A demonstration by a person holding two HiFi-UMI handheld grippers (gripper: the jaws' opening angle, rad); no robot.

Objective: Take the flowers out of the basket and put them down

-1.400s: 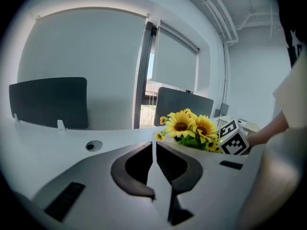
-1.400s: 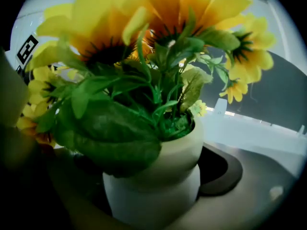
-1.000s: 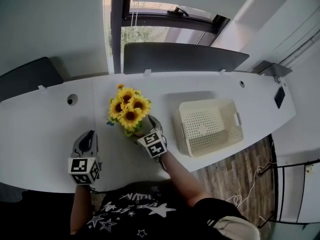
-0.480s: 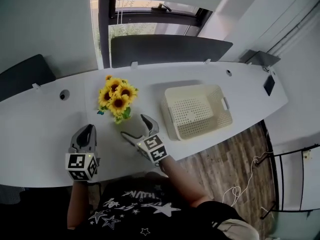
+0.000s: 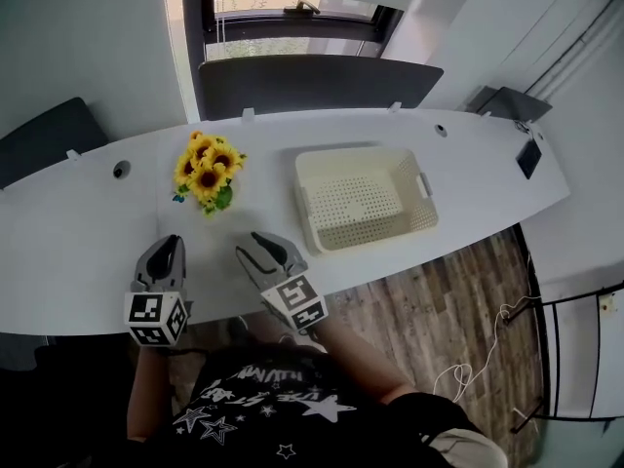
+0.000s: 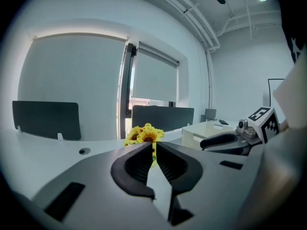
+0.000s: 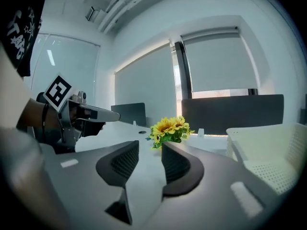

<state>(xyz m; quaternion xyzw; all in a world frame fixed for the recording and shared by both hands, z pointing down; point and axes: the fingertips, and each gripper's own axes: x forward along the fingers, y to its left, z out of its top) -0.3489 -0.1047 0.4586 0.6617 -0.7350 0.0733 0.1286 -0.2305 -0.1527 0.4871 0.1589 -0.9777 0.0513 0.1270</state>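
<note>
An office is shown: a long white curved desk (image 5: 88, 252) pierced by round cable holes (image 5: 120, 170), dark grey partition screens (image 5: 312, 74) fixed along its far edge, pale roller blinds (image 6: 156, 75) drawn over a window beyond.
</note>
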